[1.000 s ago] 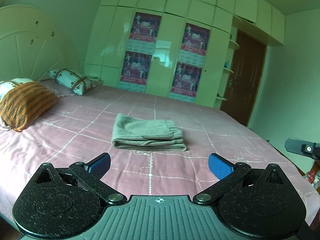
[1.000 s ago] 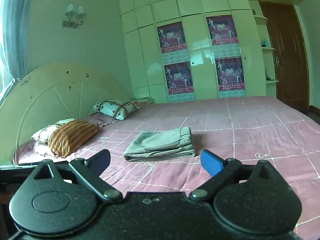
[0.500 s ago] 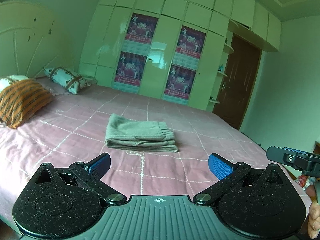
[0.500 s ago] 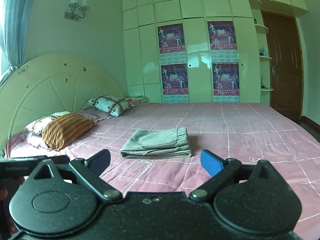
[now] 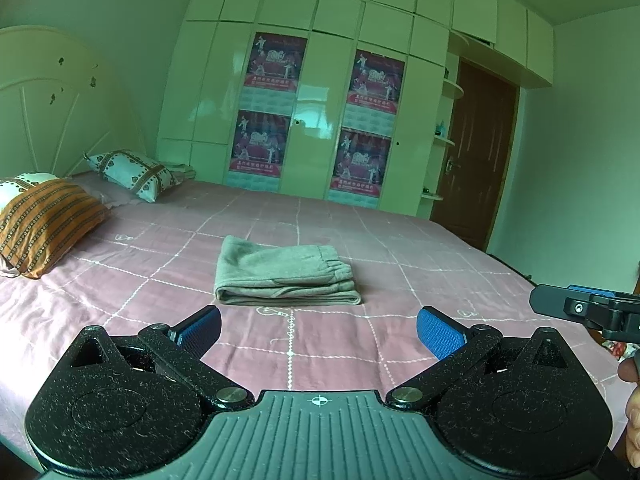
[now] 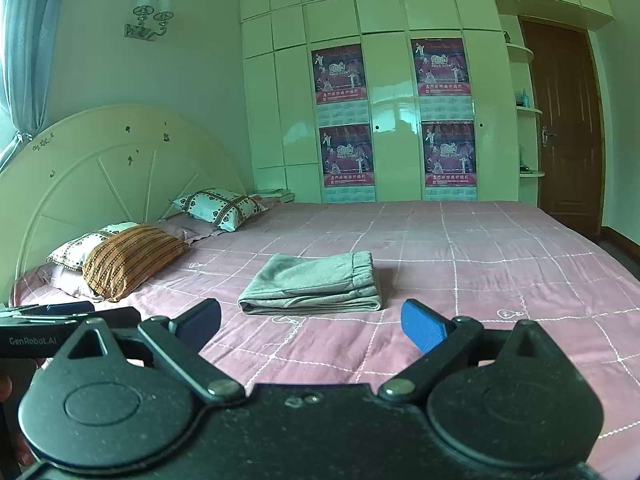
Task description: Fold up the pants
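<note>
Grey pants (image 5: 285, 276) lie folded into a flat rectangle in the middle of the pink bed (image 5: 420, 264), elastic waistband toward the right. In the right wrist view the same pants (image 6: 316, 284) sit just beyond the fingertips. My left gripper (image 5: 318, 330) hangs open above the near part of the bed, well short of the pants, nothing between its blue pads. My right gripper (image 6: 312, 324) is open too, also apart from the cloth. The right gripper's body (image 5: 580, 308) shows at the right edge of the left wrist view.
Several pillows (image 5: 48, 220) lie by the cream headboard (image 6: 112, 168) on the left. A white wardrobe with posters (image 5: 320, 120) fills the far wall, a brown door (image 5: 476, 168) beside it. A hand (image 5: 632, 408) shows at the right edge.
Both grippers have drawn back and risen from the bed, so the folded pants look smaller and lower. The right gripper has come further into the left wrist view.
</note>
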`<state>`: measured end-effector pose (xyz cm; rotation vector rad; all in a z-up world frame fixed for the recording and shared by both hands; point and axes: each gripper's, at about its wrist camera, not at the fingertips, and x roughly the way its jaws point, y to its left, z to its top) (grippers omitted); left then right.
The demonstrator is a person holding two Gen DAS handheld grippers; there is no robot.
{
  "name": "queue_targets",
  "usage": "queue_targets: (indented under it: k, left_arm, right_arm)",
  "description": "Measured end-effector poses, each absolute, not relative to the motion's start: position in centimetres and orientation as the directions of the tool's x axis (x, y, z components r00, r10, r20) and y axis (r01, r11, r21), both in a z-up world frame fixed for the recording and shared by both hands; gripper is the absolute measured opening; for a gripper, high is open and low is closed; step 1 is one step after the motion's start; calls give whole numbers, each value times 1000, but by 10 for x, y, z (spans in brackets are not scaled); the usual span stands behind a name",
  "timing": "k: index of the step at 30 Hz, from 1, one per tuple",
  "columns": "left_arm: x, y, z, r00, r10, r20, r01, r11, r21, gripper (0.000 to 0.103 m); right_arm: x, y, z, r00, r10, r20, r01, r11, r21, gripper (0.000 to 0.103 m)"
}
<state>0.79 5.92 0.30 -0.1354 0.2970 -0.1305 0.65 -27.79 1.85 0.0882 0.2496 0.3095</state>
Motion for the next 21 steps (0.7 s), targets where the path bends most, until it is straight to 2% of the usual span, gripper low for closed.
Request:
queue_targets:
  k: [21]
  left_arm:
    - [7,51,3,947,-156,-280,121,983,-137,103]
  right_arm:
    - [8,-278,19,922,311,-232,-289,949,125,90]
